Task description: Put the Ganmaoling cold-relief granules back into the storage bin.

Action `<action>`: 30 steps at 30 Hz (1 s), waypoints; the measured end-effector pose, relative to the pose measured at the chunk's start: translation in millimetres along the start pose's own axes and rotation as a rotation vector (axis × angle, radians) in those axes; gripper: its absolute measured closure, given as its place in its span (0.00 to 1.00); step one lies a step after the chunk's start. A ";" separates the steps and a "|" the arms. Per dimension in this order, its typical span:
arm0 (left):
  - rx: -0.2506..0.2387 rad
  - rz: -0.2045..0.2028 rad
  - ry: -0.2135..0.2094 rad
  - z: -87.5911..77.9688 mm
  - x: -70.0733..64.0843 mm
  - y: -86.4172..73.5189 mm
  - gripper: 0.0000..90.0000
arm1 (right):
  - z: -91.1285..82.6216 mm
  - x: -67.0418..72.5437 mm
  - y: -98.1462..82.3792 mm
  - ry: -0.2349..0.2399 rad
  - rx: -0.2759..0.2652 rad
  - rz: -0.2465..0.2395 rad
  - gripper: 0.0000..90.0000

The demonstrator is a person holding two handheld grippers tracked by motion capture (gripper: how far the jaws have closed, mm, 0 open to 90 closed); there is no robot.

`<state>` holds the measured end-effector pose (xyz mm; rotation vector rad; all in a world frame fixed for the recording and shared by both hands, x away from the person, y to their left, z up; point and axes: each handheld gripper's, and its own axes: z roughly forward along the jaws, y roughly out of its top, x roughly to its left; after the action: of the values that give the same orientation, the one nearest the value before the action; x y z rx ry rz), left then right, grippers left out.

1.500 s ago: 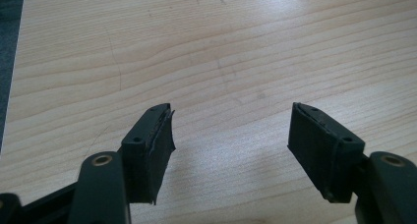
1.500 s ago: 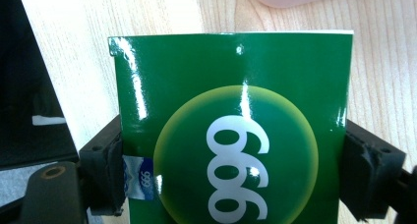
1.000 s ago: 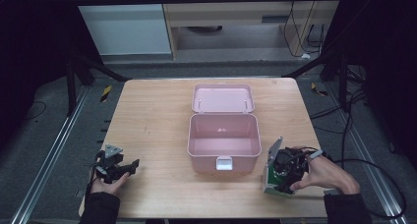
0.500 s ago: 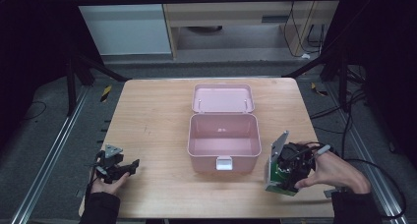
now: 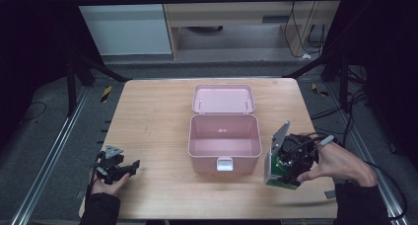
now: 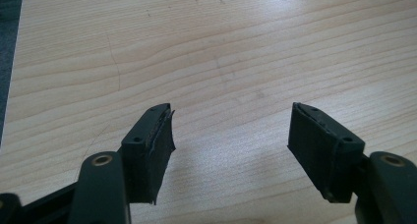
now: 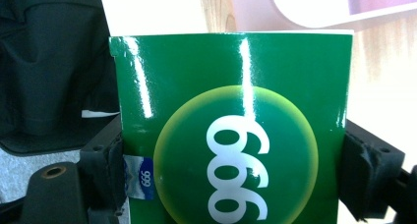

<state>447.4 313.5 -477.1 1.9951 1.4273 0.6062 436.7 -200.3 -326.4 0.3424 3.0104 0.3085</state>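
The right hand (image 5: 340, 163) comes in from the lower right corner of the high view, forearm angled toward the middle of the bench (image 5: 157, 116), fingers wrapped round the body of the right tongs (image 5: 283, 178). These tongs point down and toward the pink box (image 5: 224, 141), with their grey plate tipped up on the side nearest it. Their jaws are clamped on a green carton (image 5: 278, 173); in the right gripper view the carton (image 7: 231, 130) stands between the two black pads, one pressing each side, its printed "999" disc facing the camera. The carton hangs tilted just right of the box's front corner, near the bench's front edge, apart from the box.

The box stands open at mid-bench, its lid (image 5: 224, 98) laid back behind it, its white latch facing the person.

The left hand (image 5: 106, 185) rests at the bench's front left corner, palm up under the left tongs (image 5: 130, 167), which lie low and point right toward the box, well apart from it. In the left gripper view their jaws are spread wide with only bare wood between them.
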 end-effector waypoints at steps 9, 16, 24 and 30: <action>0.000 -0.002 -0.002 0.3 0.7 -0.2 0.37 | -23.9 -5.5 9.9 -0.021 -0.014 -0.003 0.19; 0.000 -0.004 -0.002 0.5 0.8 -0.2 0.37 | -37.9 -15.8 20.3 -0.038 -0.034 -0.009 0.19; 0.001 -0.004 -0.005 0.8 1.3 -0.5 0.37 | -44.3 -26.1 27.4 -0.056 -0.044 -0.012 0.19; 0.002 -0.004 -0.005 1.4 1.4 -0.6 0.37 | -43.8 -33.2 33.4 -0.054 -0.055 -0.022 0.19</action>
<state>448.3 314.7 -478.4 1.9935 1.4299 0.5978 470.9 -184.3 -274.3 0.3075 2.9445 0.3732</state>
